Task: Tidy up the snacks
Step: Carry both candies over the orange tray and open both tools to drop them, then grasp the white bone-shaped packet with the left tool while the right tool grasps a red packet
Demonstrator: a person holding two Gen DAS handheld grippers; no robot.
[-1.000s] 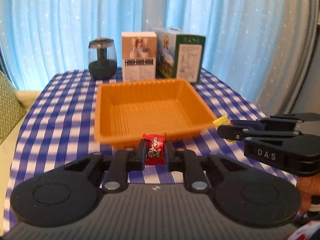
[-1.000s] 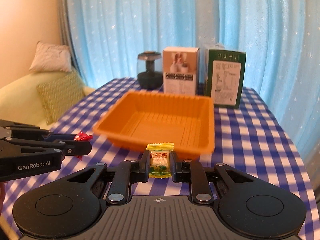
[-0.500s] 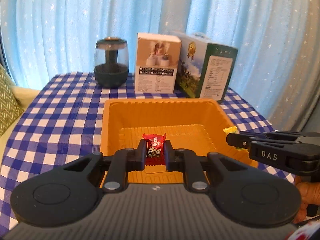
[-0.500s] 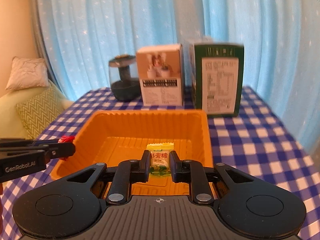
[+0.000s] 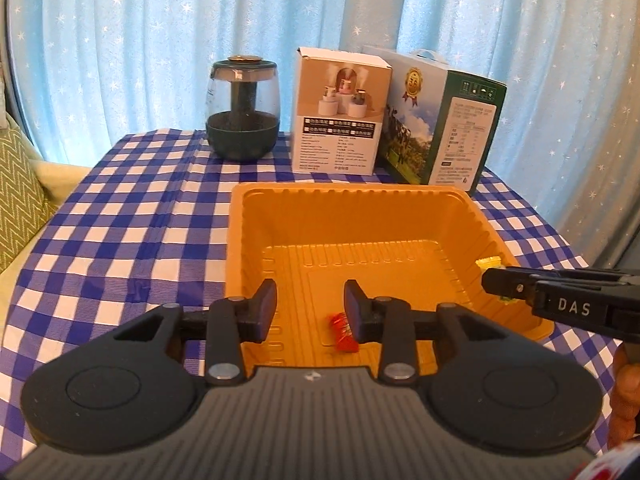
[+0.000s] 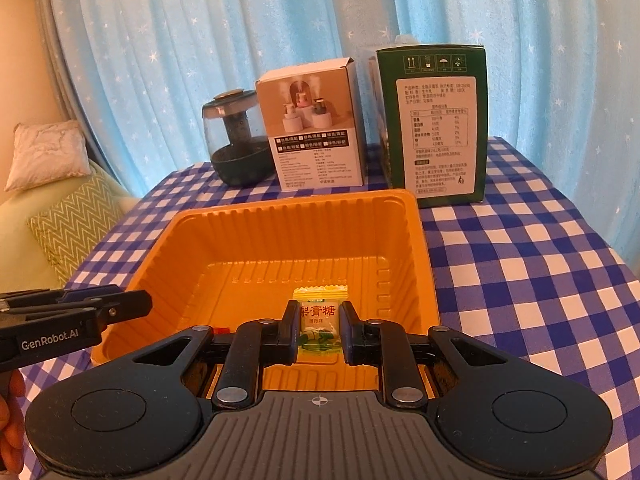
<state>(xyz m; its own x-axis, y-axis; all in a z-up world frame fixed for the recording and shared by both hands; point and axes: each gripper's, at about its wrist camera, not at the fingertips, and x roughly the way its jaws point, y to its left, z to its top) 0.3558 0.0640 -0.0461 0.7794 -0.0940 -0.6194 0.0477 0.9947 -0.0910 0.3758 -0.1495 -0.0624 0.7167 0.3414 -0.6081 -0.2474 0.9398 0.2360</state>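
Two tongs over the orange tray

The left tongs (image 5: 310,306) stand wide apart, and the red candy (image 5: 342,330) lies on the floor of the orange tray (image 5: 352,192) beneath them. The right tongs (image 6: 319,330) pinch the yellow candy (image 6: 319,320) above the tray.

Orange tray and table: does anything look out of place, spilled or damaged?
Nothing stands out. The orange tray sits flat and looks intact, the red candy lies inside it below the open left gripper, and the yellow candy is between the right gripper's fingers. The boxes stand upright.
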